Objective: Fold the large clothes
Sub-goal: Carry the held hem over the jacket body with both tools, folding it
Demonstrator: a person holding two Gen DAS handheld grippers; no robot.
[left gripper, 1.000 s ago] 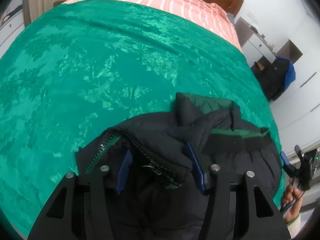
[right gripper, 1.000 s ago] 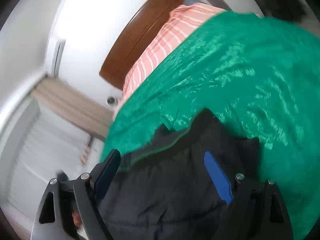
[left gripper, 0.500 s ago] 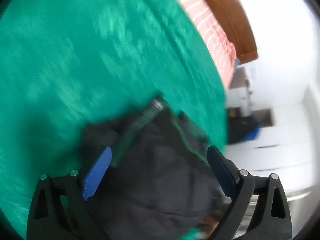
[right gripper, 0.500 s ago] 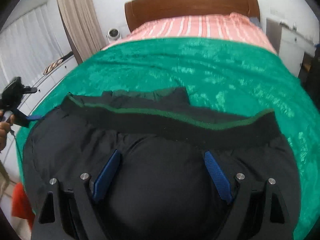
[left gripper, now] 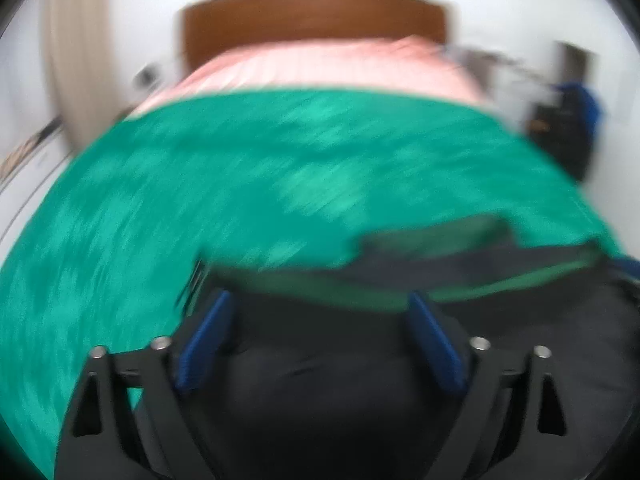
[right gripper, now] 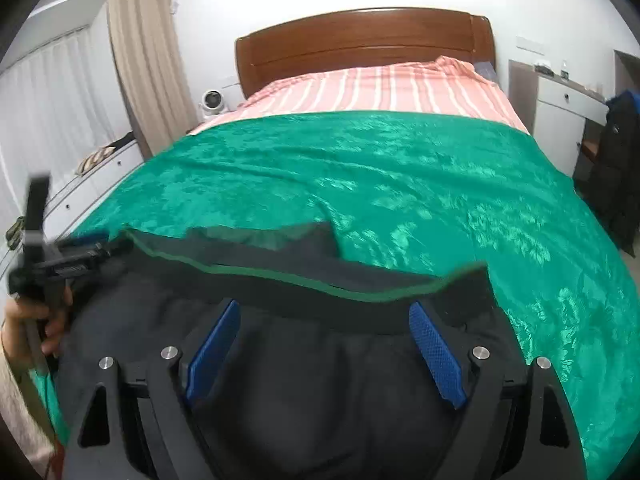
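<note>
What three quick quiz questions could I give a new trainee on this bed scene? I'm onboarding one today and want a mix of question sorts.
1. True or false: the right gripper is shut on the jacket.
2. Multiple choice: the jacket lies on (A) bare striped sheet, (B) the green cover, (C) the floor.
3. Fill in: in the right wrist view, the left gripper sits at the jacket's ____ end.

Key
1. False. Its blue pads stand wide apart over the fabric.
2. B. The striped sheet shows only beyond the cover, near the headboard.
3. Left.
</note>
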